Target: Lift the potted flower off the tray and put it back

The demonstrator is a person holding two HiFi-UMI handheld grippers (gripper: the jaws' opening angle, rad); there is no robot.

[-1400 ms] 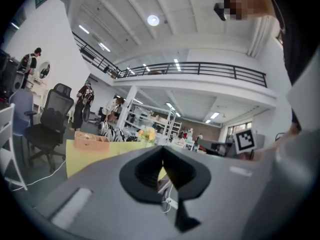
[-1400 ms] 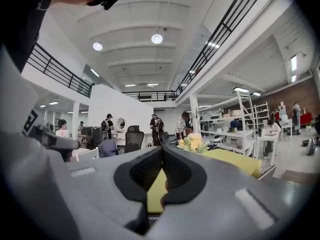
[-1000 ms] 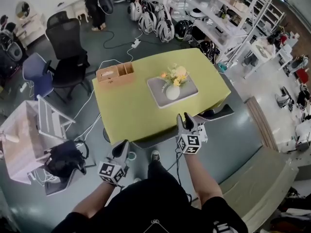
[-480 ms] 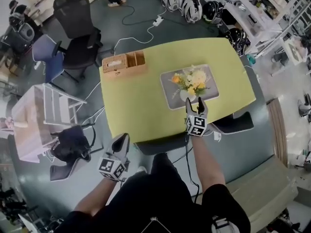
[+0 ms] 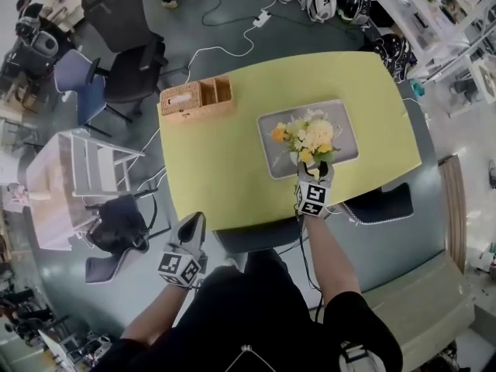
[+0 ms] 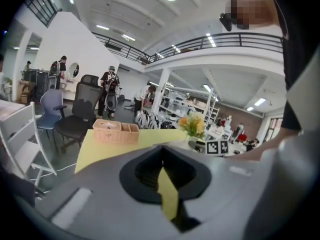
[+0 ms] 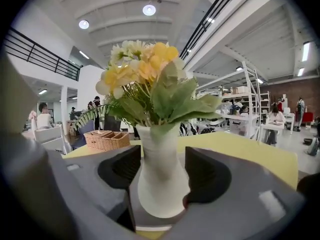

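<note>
The potted flower [image 5: 310,136], a white vase of yellow and cream blooms, stands on the grey tray [image 5: 271,160] on the yellow-green table [image 5: 225,169]. The right gripper [image 5: 314,166] reaches in from the near edge so that the vase sits between its fingers [image 7: 119,168], which have just been opening and stand wide apart. The left gripper [image 5: 192,226] hangs off the table's near edge, well apart from the tray, its fingers closed together on nothing.
</note>
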